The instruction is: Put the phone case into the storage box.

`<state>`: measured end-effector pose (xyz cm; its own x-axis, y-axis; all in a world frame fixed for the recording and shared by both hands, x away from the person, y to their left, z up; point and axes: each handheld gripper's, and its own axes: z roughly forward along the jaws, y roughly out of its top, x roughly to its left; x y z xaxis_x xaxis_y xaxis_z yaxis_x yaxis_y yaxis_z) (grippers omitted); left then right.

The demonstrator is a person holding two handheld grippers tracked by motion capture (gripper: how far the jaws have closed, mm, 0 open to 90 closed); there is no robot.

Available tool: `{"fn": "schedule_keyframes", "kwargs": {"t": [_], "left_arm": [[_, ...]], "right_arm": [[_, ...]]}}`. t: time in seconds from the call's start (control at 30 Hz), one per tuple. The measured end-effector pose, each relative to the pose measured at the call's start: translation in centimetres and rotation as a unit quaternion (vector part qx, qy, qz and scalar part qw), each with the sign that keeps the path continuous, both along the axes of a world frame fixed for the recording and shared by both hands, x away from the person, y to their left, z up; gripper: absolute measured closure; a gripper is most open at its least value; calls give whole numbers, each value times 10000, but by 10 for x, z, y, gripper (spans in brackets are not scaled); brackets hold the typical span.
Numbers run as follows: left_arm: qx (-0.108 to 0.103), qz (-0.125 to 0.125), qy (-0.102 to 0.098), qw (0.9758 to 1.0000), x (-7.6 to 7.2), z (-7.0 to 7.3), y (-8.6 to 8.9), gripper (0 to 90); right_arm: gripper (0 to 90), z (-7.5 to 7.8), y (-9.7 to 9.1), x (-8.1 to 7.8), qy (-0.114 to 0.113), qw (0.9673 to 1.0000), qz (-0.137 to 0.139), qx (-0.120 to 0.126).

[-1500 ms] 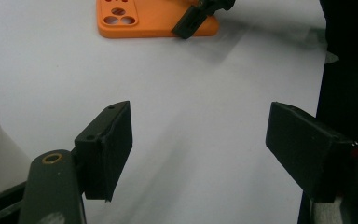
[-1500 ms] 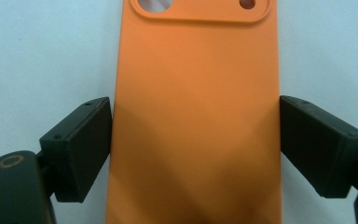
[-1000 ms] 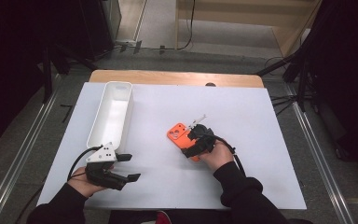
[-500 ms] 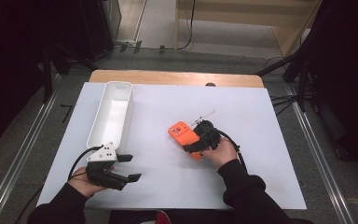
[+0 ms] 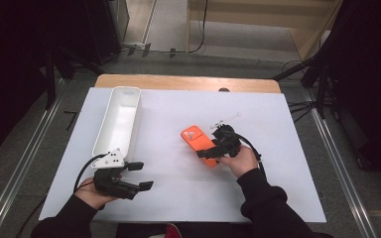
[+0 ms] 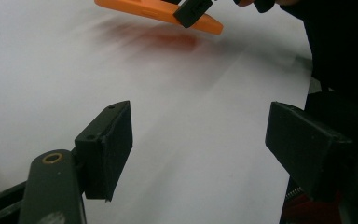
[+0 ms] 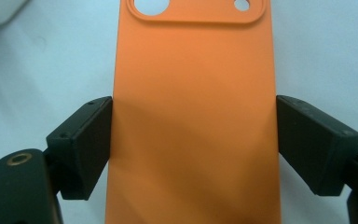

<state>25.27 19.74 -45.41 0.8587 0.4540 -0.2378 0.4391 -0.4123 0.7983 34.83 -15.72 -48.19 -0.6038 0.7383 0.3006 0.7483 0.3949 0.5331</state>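
- On my right gripper (image 7: pixel 193 140) the jaws stand wide, one black pad against each long edge of the orange phone case (image 7: pixel 193 116); the pads touch the edges on both sides, so I read this as a grip across the case's width.
- The case runs straight up between the jaws in the right gripper view, back side facing the camera; its camera cut-out lies beyond the pad tips, at the far end; the near end passes back between the jaws toward the gripper body.
- From the high view the right gripper (image 5: pixel 217 148) sits over the lower end of the case (image 5: pixel 194 136); the case points away from the jaws, up and to the left across the white table cover (image 5: pixel 178 106).
- In the left gripper view the case (image 6: pixel 140 8) appears well ahead of my left jaws, with a red-tinged shadow on the sheet beneath it; a pad of the right gripper shows clamped on its edge there.
- My left gripper (image 6: pixel 198 140) has its jaws well apart with nothing between them; only bare white sheet lies in the gap.
- In the high view the left gripper (image 5: pixel 140 176) is near the front edge of the cover; the white tray (image 5: pixel 129 96) lies just behind its body, stretching away from it; the jaws point toward the right hand (image 5: pixel 240 161), well apart from it.
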Motion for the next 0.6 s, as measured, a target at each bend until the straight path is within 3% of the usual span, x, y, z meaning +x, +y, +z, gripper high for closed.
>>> {"fn": "schedule_keyframes", "kwargs": {"t": [0.2, 0.33, 0.4, 0.5, 0.6], "left_arm": [[-102, -57, 134, 9998, 1, 4, -4, 236], [-123, -13, 291, 9995, 4, 7, -9, 234], [-103, 5, 393, 9992, 7, 8, -11, 169], [-205, 142, 511, 9984, 12, 11, -13, 167], [-221, 155, 513, 9983, 16, 12, -15, 168]], "right_arm": [[146, 9, -7, -5, 67, 9991, -27, 425], [146, 15, -9, -9, 3, 9987, 35, 512], [146, 17, -10, -10, -24, 9982, 62, 594], [146, 18, -11, -10, -7, 9979, 101, 638], [146, 17, -12, -9, 3, 9977, 128, 668]]}}
